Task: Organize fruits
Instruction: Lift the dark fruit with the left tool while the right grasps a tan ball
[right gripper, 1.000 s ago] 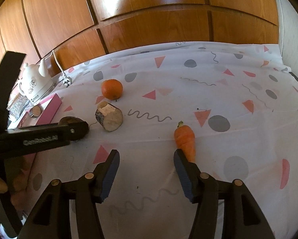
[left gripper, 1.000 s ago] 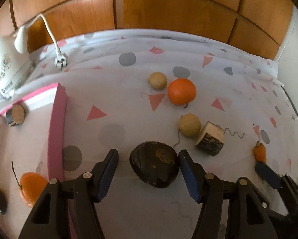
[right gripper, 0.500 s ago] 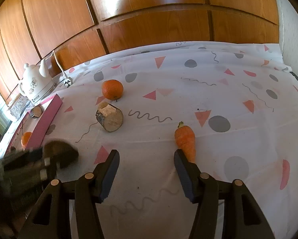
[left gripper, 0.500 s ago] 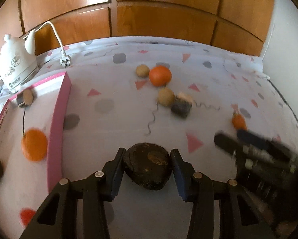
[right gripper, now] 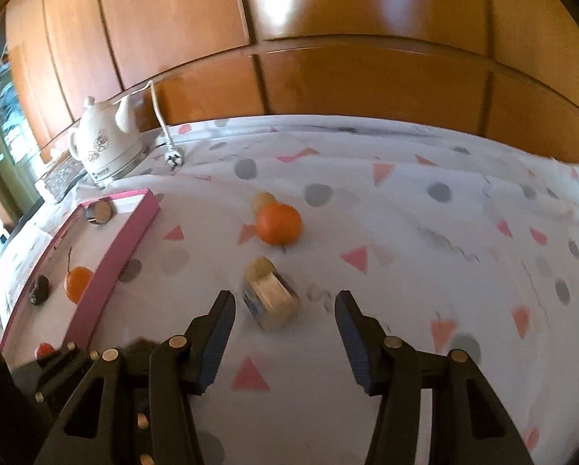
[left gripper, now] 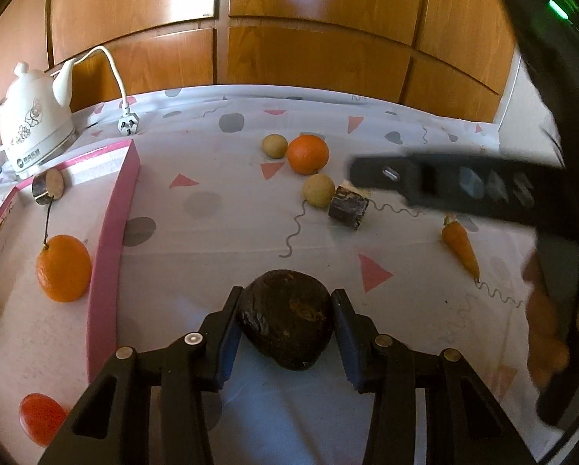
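a dark, rough-skinned fruit (left gripper: 287, 327) is clamped between the fingers of the left gripper (left gripper: 285, 321), raised above the patterned cloth (left gripper: 212, 232) on the worktop, just right of the pink tray (left gripper: 109, 240). an orange (left gripper: 62, 267) and a wood slice (left gripper: 49, 190) are seen in the tray; a dark item at its left edge is cut off. the right gripper (right gripper: 285, 319) is held wide open with nothing between its fingers, a blurred wooden block (right gripper: 272, 304) lying beyond them. a second orange (right gripper: 278, 223) is smeared by motion. a carrot (left gripper: 460, 246) is partly hidden by the other tool.
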`<state>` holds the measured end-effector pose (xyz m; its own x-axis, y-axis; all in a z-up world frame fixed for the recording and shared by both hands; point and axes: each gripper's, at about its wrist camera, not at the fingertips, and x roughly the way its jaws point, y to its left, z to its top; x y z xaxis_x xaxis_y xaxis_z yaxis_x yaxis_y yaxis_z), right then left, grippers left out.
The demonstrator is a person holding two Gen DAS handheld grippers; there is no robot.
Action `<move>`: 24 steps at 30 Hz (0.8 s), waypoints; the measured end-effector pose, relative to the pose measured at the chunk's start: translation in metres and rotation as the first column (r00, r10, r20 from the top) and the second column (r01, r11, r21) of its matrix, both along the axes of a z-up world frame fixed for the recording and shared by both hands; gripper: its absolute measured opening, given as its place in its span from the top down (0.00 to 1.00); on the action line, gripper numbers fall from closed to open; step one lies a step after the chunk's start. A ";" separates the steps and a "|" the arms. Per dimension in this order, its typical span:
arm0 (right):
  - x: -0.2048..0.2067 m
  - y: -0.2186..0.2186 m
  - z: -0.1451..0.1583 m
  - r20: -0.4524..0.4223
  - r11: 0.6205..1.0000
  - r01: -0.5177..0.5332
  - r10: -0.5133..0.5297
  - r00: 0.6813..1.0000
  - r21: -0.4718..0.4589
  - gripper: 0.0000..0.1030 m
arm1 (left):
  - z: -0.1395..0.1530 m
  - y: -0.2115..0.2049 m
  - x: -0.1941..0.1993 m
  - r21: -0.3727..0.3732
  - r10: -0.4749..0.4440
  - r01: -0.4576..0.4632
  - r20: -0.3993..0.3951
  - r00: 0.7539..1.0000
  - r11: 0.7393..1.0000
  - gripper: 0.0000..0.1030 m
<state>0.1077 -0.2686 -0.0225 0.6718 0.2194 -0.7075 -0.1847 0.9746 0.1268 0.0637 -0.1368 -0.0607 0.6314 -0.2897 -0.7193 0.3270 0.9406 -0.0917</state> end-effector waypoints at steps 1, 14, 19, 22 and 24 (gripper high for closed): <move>0.004 0.003 0.001 -0.003 1.000 -0.019 0.019 1.000 -0.005 0.47 | 0.000 0.001 0.000 -0.006 0.001 -0.001 -0.001 1.000 1.000 0.57; 0.067 0.053 -0.033 -0.193 0.913 -0.288 0.240 0.952 -0.289 0.71 | -0.001 0.003 -0.001 -0.025 0.001 -0.001 0.000 1.000 1.000 0.57; 0.064 0.039 -0.031 -0.188 0.917 -0.251 0.200 0.962 -0.311 0.75 | -0.001 0.003 0.000 -0.026 0.000 0.000 0.000 1.000 1.000 0.57; 0.066 0.015 -0.025 -0.147 0.962 -0.128 0.095 0.985 -0.241 0.75 | -0.001 0.003 0.000 -0.027 0.000 0.000 0.000 1.000 1.000 0.57; 0.067 -0.008 -0.022 -0.120 0.979 -0.018 -0.007 0.993 -0.202 0.75 | -0.001 0.003 0.000 -0.026 0.000 0.000 0.000 1.000 1.000 0.57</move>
